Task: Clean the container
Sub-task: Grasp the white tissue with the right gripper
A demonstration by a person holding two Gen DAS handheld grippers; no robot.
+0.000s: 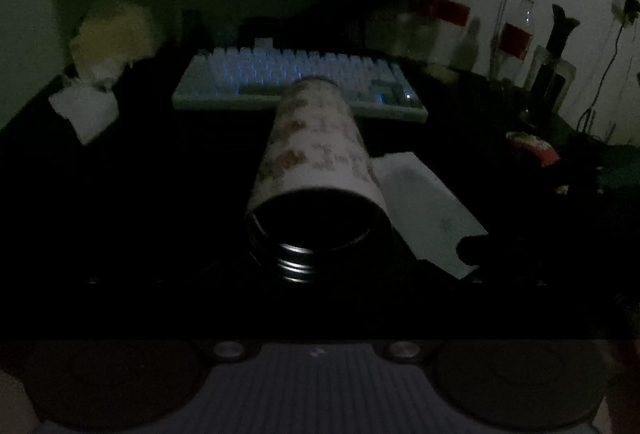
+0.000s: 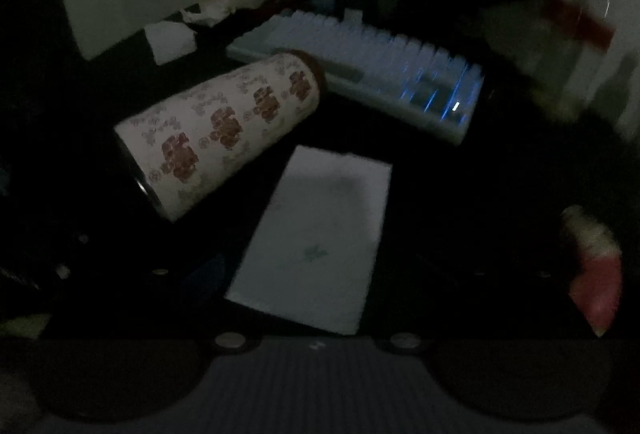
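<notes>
We hold the container (image 1: pixel 316 154), a tall flask with a pale floral wrap, tipped on its side above the dark desk, its open threaded metal neck (image 1: pixel 296 266) turned toward the left wrist camera. The left gripper (image 1: pixel 298 270) seems to be pinching that neck, though the fingers are lost in shadow and we cannot say so with certainty. The right gripper's fingers are just as hard to make out in the blurred right wrist view, so we cannot tell whether they are spread or pressed together; it hovers over a white tissue (image 2: pixel 316 238) lying flat just beside the flask.

We judge the flask stiff, fairly weighty for its size and smooth on the wrap, so the ridged threads or the rim give the surest hold; the printed body could slip. The tissue is soft and light and would crumple easily when gathered.

Behind the flask sits a backlit keyboard (image 1: pixel 296 82), very near its base. Bottles (image 1: pixel 460 6) stand at the back right, crumpled paper (image 1: pixel 94 102) at the left, and a red-and-white object (image 2: pixel 596 270) at the right edge. Swinging the flask could knock the keyboard.
</notes>
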